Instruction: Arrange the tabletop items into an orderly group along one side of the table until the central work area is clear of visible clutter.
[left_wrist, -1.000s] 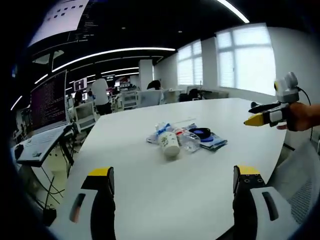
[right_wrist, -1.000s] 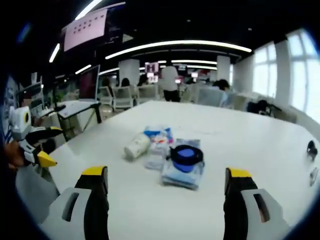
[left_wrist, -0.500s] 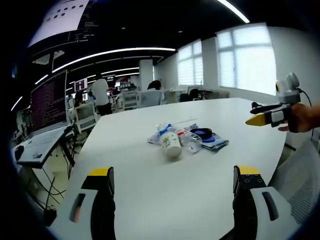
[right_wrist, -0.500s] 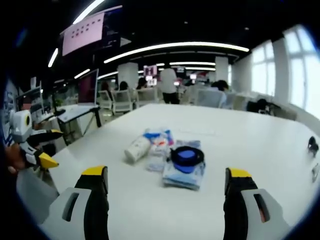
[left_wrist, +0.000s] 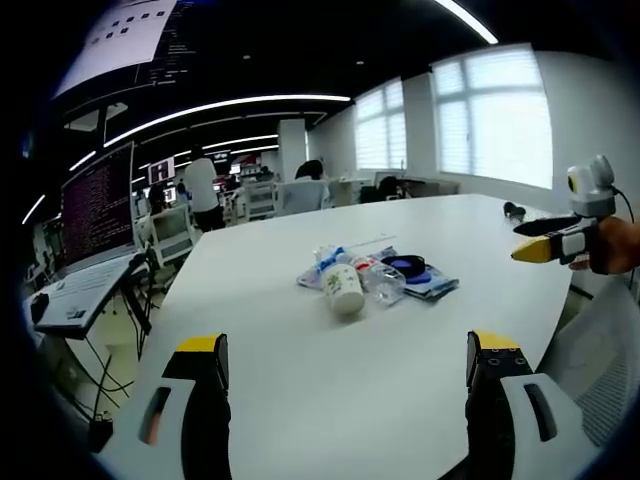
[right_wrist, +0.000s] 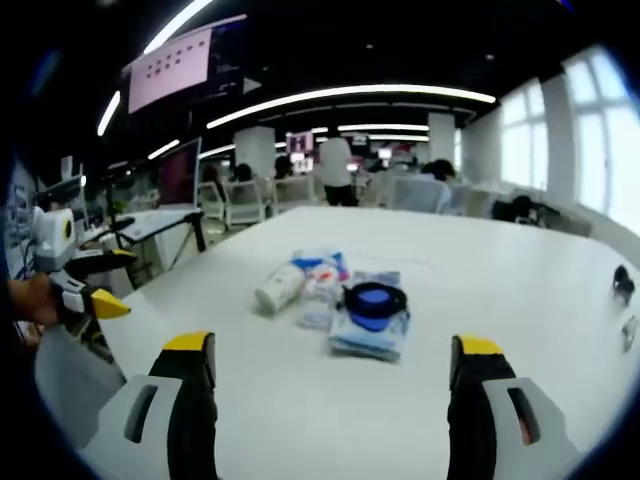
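- Change since a second ago: in the left gripper view the right gripper (left_wrist: 545, 243) has drifted further toward the right edge of the frame and slightly lower; in the right gripper view the left gripper (right_wrist: 95, 285) sits a little further in from the left edge. The heap of items is placed as before on the table (left_wrist: 300, 370), apart from small camera shift.
- Left gripper (left_wrist: 345, 400): jaws spread wide at the bottom of its own view, nothing between them, held short of the heap.
- Right gripper (right_wrist: 330, 400): jaws spread wide at the bottom of its own view, empty, also short of the heap.
- Items, centre of frame in both views: a white cup (left_wrist: 342, 289) lying on its side; a clear plastic bottle (left_wrist: 378, 282) touching it; a blue packet (right_wrist: 368, 335) with a dark blue round lid (right_wrist: 375, 298) on top; further wrappers (right_wrist: 322, 272) behind.
- Small dark object (right_wrist: 624, 281) near the far right table edge, too small to identify.
- Task status, judged: nothing gripped or relocated yet; the heap occupies the central area and the whole arrangement remains to be done.
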